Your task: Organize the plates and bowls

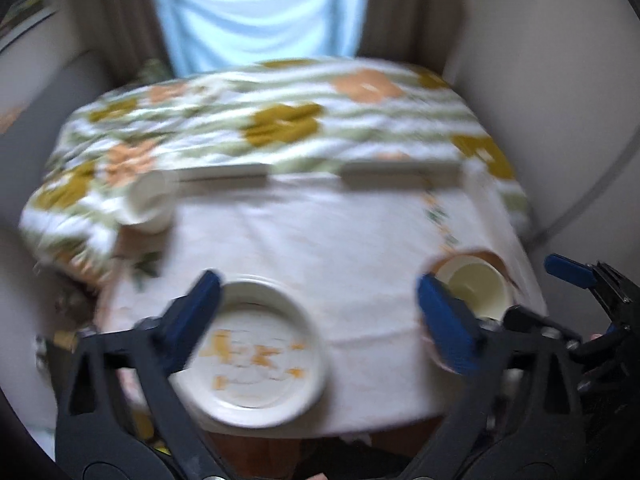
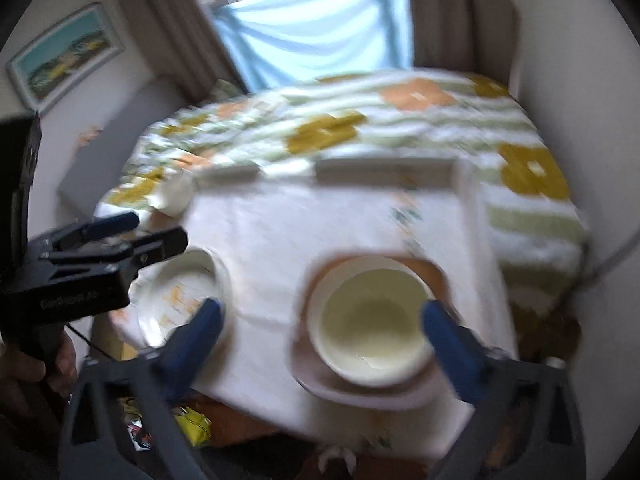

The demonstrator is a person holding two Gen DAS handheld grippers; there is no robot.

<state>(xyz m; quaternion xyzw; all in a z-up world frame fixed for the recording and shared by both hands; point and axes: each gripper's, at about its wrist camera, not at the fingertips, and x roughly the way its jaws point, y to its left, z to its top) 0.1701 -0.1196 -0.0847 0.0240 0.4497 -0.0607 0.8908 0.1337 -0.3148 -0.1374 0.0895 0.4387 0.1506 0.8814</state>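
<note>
A white round plate (image 1: pixel 260 356) with orange marks lies at the near left of the white-clothed table (image 1: pixel 320 240); it also shows in the right wrist view (image 2: pixel 180 292). A cream bowl (image 2: pixel 372 320) sits on a square pinkish plate (image 2: pixel 360 392) at the near right; the bowl also shows in the left wrist view (image 1: pixel 476 284). A small white cup (image 1: pixel 150 202) lies on its side at the far left. My left gripper (image 1: pixel 320 316) is open above the round plate. My right gripper (image 2: pixel 320 332) is open around the bowl's near side. Both views are blurred.
A flowered bedspread (image 1: pixel 280 120) lies behind the table, with two flat white pieces (image 1: pixel 400 172) at the table's far edge. A blue cloth (image 1: pixel 260 12) hangs at the window between curtains. A picture (image 2: pixel 64 56) hangs on the left wall. Yellow wrappers (image 2: pixel 192 424) lie under the table.
</note>
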